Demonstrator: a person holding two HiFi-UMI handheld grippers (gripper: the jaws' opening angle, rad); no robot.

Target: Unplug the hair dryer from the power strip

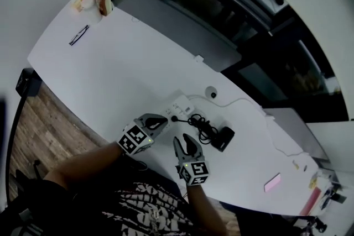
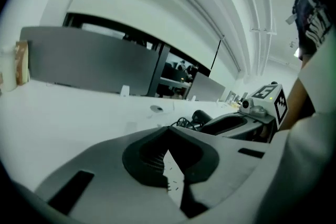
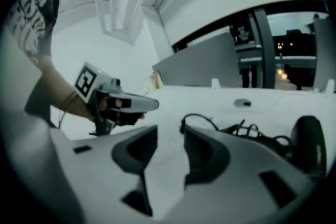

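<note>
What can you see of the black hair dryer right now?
The compact black plastic hair dryer lies flat on the white table, right of the white power strip in the head view. Its black cord sits bunched in loops between them. The body looks matte and dark. Whether its plug is seated in the strip cannot be told.

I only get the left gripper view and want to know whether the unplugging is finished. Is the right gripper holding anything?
Observer: No. In the right gripper view, the right gripper has its jaws apart, with only bare table between them.
Operator: Where is the power strip? I can't see it.
Observer: In the head view, the white power strip lies just beyond the tips of the left gripper, and the black cord is bundled beside it.
</note>
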